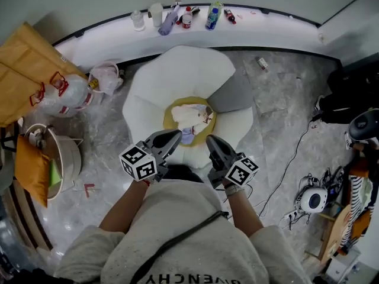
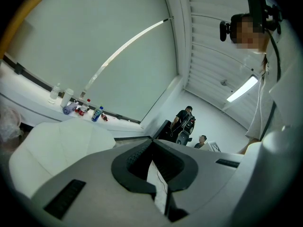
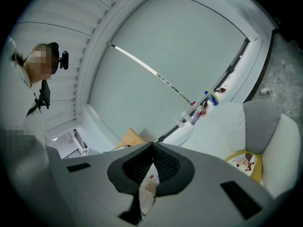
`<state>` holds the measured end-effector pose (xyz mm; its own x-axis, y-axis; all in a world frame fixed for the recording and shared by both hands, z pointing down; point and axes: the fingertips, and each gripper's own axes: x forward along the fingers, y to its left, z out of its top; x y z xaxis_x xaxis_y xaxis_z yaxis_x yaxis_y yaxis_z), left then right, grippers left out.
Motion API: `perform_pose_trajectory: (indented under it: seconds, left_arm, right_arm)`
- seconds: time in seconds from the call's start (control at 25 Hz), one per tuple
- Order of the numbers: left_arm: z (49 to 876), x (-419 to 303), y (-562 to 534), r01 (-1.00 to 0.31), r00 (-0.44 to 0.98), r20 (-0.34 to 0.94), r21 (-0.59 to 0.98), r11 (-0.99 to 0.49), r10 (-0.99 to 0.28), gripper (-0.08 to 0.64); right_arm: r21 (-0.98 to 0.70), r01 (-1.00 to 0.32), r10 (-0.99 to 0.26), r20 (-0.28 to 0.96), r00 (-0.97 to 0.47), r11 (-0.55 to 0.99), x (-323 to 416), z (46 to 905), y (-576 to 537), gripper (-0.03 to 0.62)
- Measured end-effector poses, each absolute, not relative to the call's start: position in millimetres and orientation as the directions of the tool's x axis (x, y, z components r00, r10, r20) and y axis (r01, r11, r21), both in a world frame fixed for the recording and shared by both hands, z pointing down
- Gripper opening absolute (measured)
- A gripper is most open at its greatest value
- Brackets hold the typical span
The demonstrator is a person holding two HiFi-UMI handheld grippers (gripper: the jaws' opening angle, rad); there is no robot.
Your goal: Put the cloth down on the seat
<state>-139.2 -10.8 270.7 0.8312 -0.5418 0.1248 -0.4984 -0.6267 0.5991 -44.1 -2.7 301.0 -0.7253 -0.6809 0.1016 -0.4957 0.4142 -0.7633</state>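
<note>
Lying crumpled on the yellow seat cushion (image 1: 167,115) of the white armchair (image 1: 177,70), the cloth (image 1: 190,118) seems already placed, while the left gripper (image 1: 170,139) and right gripper (image 1: 214,144) hover nearby, fingers closed and empty, likely needing only withdrawal.

Bottles (image 1: 214,14) stand along the ledge (image 1: 284,23) (white and curved), with a cardboard box (image 1: 23,64) and plastic bag (image 1: 106,76) at left.

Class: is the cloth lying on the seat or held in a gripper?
On the seat. The cloth lies crumpled on the yellow seat; left gripper and right gripper are shut and empty.
</note>
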Motion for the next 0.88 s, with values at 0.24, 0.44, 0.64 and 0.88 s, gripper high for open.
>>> perform_pose_trajectory:
  seconds: [0.24,0.44,0.64,0.88]
  left_arm:
    - [263,-143,-11,-0.508,0.823,0.118,0.591,-0.627,-0.556,0.014]
    - [257,-146,-17,-0.514,0.819,0.111,0.578,-0.634,-0.563,0.014]
    - [257,-155,-21,-0.529,0.808,0.118,0.578,-0.622,-0.577,0.014]
    - [262,-159,-22,-0.536,0.804,0.128,0.579,-0.615,-0.58,0.014]
  right_arm:
    - [-0.76,-0.483,-0.67,0.086,-0.738,0.434,-53,291,0,0.018]
    - [-0.751,-0.486,-0.667,0.082,-0.741,0.447,-55,285,-4,0.018]
    - [-0.738,-0.493,-0.66,0.087,-0.746,0.46,-57,282,-4,0.018]
    - [-0.74,-0.495,-0.655,0.098,-0.749,0.455,-57,284,-3,0.018]
